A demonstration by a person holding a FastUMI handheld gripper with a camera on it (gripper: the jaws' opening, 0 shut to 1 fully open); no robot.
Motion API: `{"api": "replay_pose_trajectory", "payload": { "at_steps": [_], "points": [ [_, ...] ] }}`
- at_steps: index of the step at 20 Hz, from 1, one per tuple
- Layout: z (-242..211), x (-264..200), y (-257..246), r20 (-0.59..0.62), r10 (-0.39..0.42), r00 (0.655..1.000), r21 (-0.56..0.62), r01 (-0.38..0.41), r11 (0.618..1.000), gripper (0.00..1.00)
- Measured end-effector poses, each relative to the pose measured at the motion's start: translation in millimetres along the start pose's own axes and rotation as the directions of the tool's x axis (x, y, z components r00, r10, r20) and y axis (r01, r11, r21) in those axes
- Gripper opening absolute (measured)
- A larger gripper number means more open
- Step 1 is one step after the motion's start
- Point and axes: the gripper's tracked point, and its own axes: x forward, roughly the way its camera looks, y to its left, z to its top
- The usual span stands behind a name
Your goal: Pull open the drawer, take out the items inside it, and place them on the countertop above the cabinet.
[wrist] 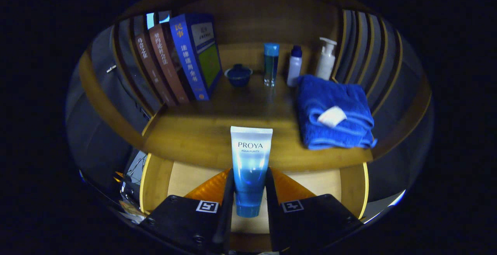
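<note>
My gripper (249,187) is shut on a blue-and-white cosmetic tube (250,158), both fingers pressing its lower blue part. The tube stands upright between the fingers, cap end down, its flat white end up over the front edge of the wooden countertop (202,138). Below the countertop, the pulled-out drawer (186,177) shows its pale wooden inside behind the fingers. What else lies in the drawer is hidden by the fingers.
A folded blue towel (334,111) lies on the countertop's right side. At the back stand a blue bowl (238,75), a blue bottle (271,64), a small white bottle (294,66) and a pump bottle (325,59). Several books (182,59) lean at the left.
</note>
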Motion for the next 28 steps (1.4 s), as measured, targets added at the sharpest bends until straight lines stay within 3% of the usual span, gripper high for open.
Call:
{"api": "replay_pose_trajectory", "payload": {
  "at_steps": [7, 12, 15, 18, 21, 28],
  "points": [
    [29, 76, -8, -0.078, -0.046, 0.996, 0.001, 0.047, 0.999, 0.44],
    [39, 91, -5, -0.058, -0.036, 0.998, 0.002, 0.036, 0.999, 0.45],
    [32, 98, -6, -0.074, -0.022, 0.997, 0.029, 0.025, 0.999, 0.54],
    [34, 92, -8, -0.061, -0.018, 0.998, 0.043, 0.021, 0.999, 0.86],
    [38, 74, -7, -0.019, -0.019, 1.0, 0.032, 0.02, 0.999, 1.0],
    [19, -3, -4, 0.139, -0.014, 0.99, 0.025, 0.011, 1.0, 1.0]
  ]
}}
